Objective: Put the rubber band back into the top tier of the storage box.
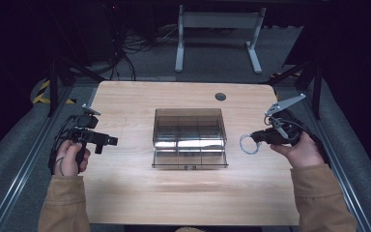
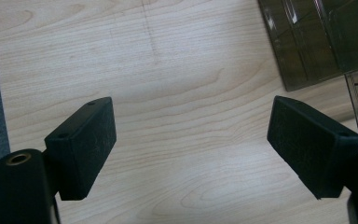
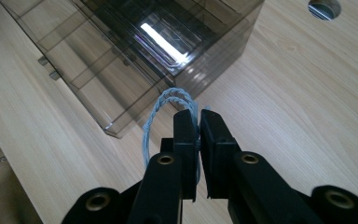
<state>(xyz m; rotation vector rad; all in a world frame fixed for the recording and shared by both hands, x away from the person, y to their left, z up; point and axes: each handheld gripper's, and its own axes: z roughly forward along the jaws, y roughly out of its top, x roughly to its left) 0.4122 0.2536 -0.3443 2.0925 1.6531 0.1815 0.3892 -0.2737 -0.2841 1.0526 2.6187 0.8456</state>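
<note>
Loop of pale blue twisted cord [image 3: 161, 116] hangs clamped in right claw [image 3: 198, 122], ready for smoky transparent plastic drawer box [image 1: 189, 137]; left claw [image 2: 191, 140] waits apart over tabletop [image 2: 177, 84].

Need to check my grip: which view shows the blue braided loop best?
The right gripper view: the blue braided loop sits close up, pinched between the right tool's shut jaws, its braid clear. The high view shows the loop as a small ring hanging from that tool. The left gripper view looks at bare table.
</note>
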